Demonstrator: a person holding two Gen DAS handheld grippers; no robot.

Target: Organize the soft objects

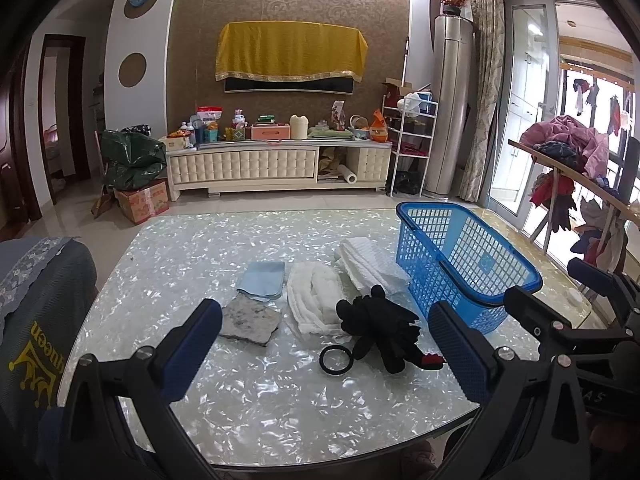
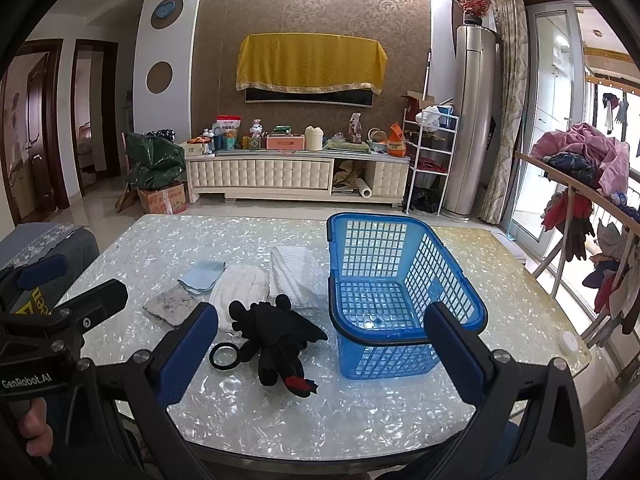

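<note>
A black plush dragon (image 1: 380, 326) (image 2: 280, 338) lies on the pearly table (image 1: 260, 400) (image 2: 360, 412), beside a black ring (image 1: 336, 360) (image 2: 224, 356). Behind it rest a grey cloth (image 1: 250, 320) (image 2: 172, 306), a light blue cloth (image 1: 262, 278) (image 2: 202, 274), a folded white fluffy cloth (image 1: 314, 298) (image 2: 238, 290) and a white waffle towel (image 1: 368, 264) (image 2: 298, 274). An empty blue basket (image 1: 468, 264) (image 2: 400, 296) stands to their right. My left gripper (image 1: 324, 344) and my right gripper (image 2: 320, 356) both hover open above the table's near edge, holding nothing.
A chair back with a grey cover (image 1: 36, 320) (image 2: 48, 244) sits at the table's left. A small white lid (image 2: 567, 342) lies near the table's right corner. A clothes rack with garments (image 1: 572, 168) (image 2: 580, 184) stands to the right. A TV cabinet (image 1: 276, 164) lines the far wall.
</note>
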